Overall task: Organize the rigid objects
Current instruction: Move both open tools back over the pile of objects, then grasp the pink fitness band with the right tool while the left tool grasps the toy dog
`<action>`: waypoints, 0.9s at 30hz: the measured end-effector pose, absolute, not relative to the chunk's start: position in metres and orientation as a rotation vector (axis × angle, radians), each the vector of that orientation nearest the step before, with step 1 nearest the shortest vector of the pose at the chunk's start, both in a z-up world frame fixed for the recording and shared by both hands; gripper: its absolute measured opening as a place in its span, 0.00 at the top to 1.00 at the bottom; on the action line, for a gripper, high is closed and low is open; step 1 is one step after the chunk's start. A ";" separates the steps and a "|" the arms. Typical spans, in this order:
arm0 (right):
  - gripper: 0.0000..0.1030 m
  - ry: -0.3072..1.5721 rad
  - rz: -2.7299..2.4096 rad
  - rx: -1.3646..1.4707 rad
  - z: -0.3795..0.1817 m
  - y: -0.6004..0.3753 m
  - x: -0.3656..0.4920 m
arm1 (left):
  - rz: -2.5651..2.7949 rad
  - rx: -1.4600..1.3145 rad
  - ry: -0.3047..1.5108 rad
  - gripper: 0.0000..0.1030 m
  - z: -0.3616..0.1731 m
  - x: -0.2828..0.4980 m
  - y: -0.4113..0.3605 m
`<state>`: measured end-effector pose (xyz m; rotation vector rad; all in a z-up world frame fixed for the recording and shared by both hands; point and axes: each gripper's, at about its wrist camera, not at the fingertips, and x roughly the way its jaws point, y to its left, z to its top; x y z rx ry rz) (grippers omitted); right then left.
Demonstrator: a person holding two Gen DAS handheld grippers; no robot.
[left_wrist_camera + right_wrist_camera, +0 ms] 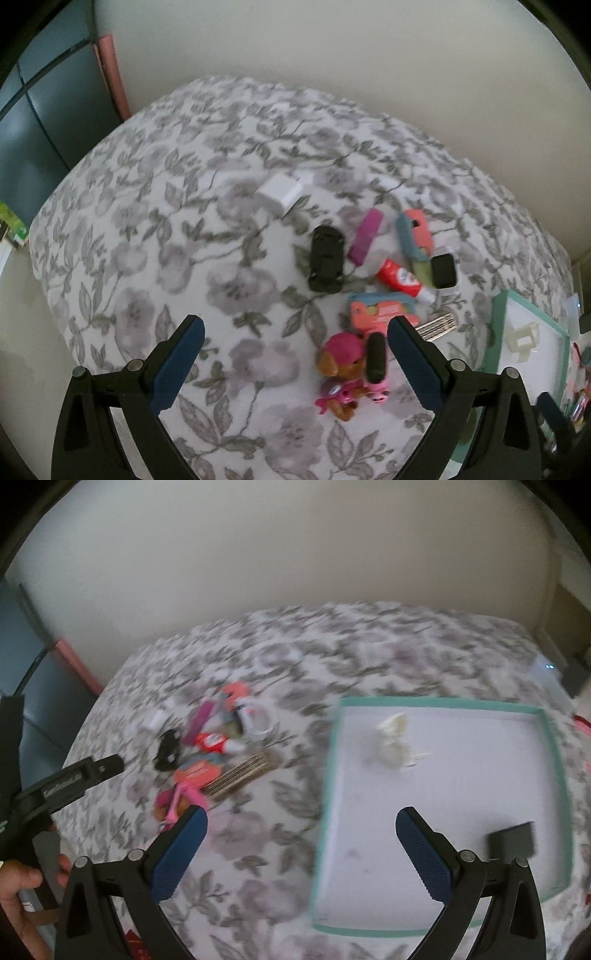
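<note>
Sorting was under way. The left gripper [295, 354] hung wide open and empty over the floral cover [147, 295], with the dog figure [343, 373] nearest its fingers. The right gripper [301, 843] was likewise spread and empty at the near-left edge of the green-rimmed tray [554, 746]. The tray held a pale clip-like piece [393, 740], though blur hindered identification, and a dark block [513, 840] near its near-right corner. The next move probably called for closing on a toy from the pile.

A home bedroom — floral bedspread [184, 240], toy pup [341, 373], plain wall [332, 55].
</note>
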<state>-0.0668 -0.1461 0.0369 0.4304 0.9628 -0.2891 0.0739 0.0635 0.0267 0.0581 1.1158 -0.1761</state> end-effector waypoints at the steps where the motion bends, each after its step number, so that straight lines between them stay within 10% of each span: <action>1: 0.00 0.972 -0.277 0.431 0.033 -0.141 -0.063 | -0.167 0.055 1.131 0.04 0.022 0.076 0.065; 14: 0.01 1.030 -0.116 0.418 -0.016 -0.078 -0.011 | -0.032 -0.097 1.321 0.04 -0.034 0.097 0.103; 27: 0.24 1.076 -0.114 0.458 -0.046 -0.066 0.008 | -0.022 -0.146 1.323 0.04 -0.035 0.102 0.119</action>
